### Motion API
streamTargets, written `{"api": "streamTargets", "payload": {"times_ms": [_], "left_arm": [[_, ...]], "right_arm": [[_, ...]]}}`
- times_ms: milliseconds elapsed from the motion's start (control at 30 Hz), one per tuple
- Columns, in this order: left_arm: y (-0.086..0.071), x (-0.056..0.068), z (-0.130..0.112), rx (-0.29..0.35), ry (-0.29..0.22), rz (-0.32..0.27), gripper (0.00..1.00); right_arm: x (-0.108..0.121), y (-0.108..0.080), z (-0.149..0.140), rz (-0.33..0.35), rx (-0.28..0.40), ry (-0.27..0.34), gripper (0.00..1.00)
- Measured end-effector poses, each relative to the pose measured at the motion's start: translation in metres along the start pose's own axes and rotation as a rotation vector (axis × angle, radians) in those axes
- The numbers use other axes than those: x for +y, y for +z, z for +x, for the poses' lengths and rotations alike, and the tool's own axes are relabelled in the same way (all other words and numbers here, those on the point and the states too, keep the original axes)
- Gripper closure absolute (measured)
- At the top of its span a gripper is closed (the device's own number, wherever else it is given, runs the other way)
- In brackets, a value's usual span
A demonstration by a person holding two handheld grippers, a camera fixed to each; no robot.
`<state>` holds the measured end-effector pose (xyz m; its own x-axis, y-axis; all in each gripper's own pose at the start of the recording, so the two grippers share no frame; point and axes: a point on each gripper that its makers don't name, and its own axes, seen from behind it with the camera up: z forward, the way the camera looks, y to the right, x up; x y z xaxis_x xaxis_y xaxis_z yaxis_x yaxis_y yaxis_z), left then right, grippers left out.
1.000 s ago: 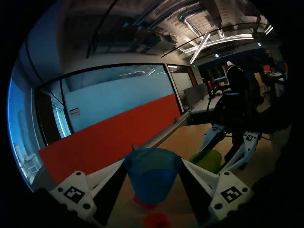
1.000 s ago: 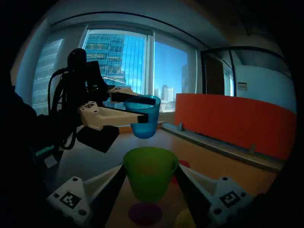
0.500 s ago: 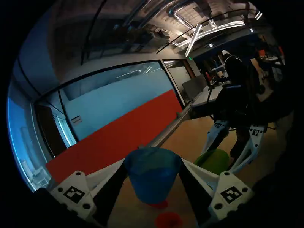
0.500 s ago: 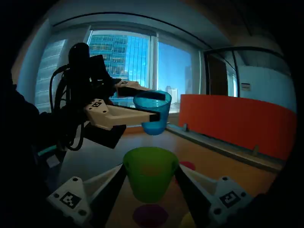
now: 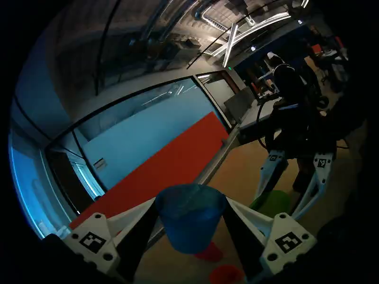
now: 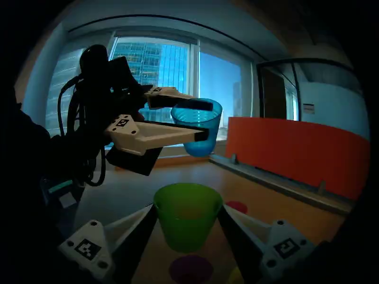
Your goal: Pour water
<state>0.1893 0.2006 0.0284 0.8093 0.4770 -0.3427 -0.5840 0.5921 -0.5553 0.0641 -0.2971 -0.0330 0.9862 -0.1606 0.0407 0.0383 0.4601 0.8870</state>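
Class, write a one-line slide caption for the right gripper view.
The right gripper holds a green cup; beyond it, the left gripper holds a blue cup higher, against a window.

Upper cup (image 6: 196,127) in left claw (image 5: 191,209) hangs beyond lower cup (image 6: 188,222) in right claw (image 6: 188,209).

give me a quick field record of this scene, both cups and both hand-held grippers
left hand-held gripper: shut on blue cup
right hand-held gripper: shut on green cup
blue cup position: raised above and beyond the green cup, slightly tilted
pour: no water stream visible
surface: wooden table with red spot and purple spot
backdrop: orange partition
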Motion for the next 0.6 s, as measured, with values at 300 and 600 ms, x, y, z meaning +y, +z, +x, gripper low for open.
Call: {"api": "streamTargets", "payload": {"times_ms": [300, 600], "left_arm": [[-0.002, -0.001, 0.012, 0.003, 0.082, 0.009, 0.12], [-0.003, 0.0, 0.021, 0.003, 0.158, 0.018, 0.12]], "right_arm": [[-0.001, 0.001, 0.0, 0.003, 0.001, -0.001, 0.09], [-0.003, 0.002, 0.0, 0.007, 0.001, -0.001, 0.1]]}}
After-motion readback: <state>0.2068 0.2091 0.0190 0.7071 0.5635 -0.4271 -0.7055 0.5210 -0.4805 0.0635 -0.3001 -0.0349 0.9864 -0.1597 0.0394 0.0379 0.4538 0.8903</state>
